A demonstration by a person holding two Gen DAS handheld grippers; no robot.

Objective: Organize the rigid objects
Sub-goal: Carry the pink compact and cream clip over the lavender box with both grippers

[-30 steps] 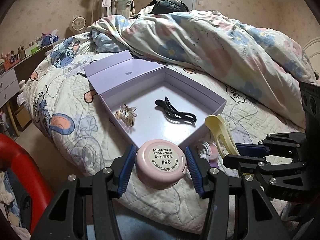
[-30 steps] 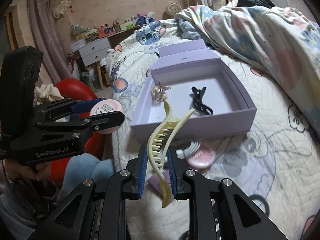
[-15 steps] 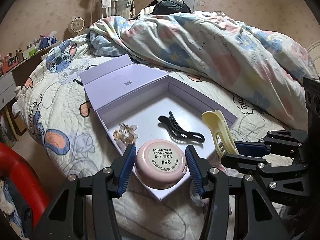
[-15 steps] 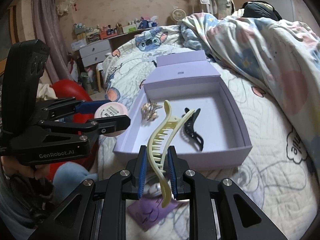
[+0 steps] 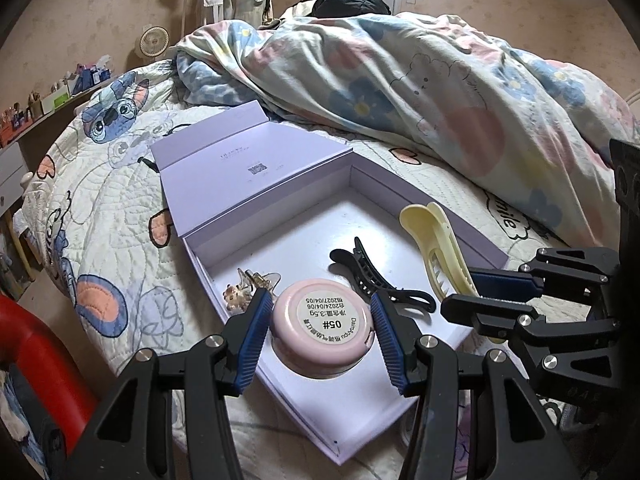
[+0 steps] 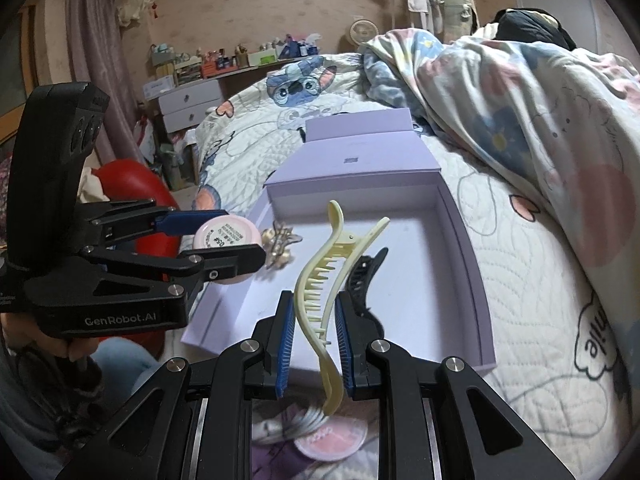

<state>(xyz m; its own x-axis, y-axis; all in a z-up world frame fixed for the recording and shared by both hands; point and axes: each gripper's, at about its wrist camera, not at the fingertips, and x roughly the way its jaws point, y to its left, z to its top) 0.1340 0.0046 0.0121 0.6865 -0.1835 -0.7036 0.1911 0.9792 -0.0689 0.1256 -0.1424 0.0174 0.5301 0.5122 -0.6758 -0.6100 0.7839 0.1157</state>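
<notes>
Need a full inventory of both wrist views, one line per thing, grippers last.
box: 1, lilac, open on the bed, lid folded back
black hair clip: 1, black, on the box floor
small claw clip: 1, beige and clear, on the box floor near the left wall
yellow hair clip: 1, pale yellow, in the right gripper, over the box
round compact: 1, pink, label facing the camera, in the left gripper, over the box
second pink disc: 1, pink, on the bed before the box
duvet: 1, floral, bunched behind the box
fan: 1, white, by the wall
left gripper: black, blue pads, shut on the compact
right gripper: black, blue pads, shut on the yellow clip
</notes>
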